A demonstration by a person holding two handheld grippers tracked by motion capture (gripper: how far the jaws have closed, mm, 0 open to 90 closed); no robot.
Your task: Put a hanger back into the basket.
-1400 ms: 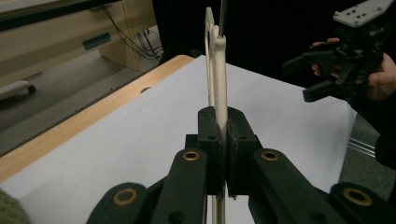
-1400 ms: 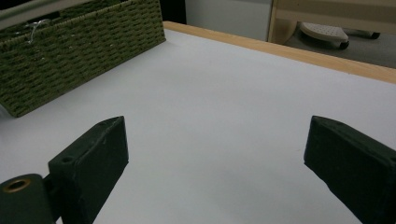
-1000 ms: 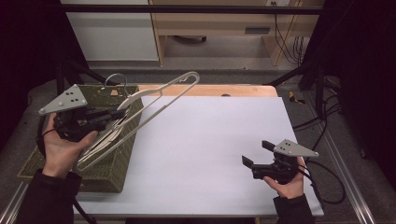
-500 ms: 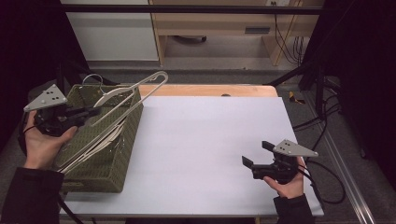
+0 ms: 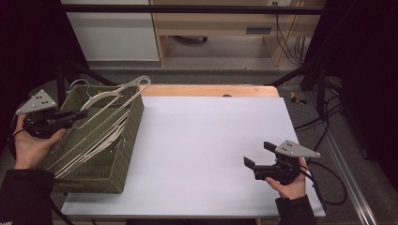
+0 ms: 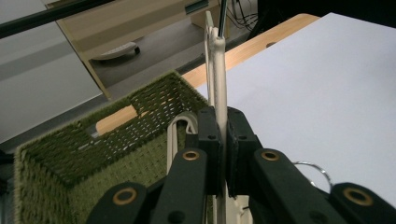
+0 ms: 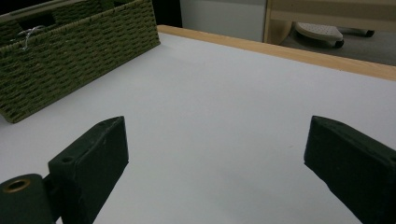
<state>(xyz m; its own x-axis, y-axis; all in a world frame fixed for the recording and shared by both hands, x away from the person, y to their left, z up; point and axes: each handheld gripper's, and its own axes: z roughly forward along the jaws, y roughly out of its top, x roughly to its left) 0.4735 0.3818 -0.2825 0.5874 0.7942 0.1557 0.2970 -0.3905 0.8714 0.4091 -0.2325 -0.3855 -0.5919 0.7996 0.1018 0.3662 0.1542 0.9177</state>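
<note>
Hangers lie stacked in the green wicker basket (image 5: 123,154), and the left tongs (image 5: 80,114) are clenched on the topmost cream hanger (image 5: 117,93), which over the last second has travelled with them leftward and lower, toward the basket's outer side; its far end now juts past the basket's back corner. Likely it is being drawn out. Right of the basket the white worktop (image 5: 206,140) lies bare, giving ample room. The right tongs (image 5: 256,154) rest released, well apart from the basket.

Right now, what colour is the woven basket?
Olive green; the basket shows best in the high view.
</note>
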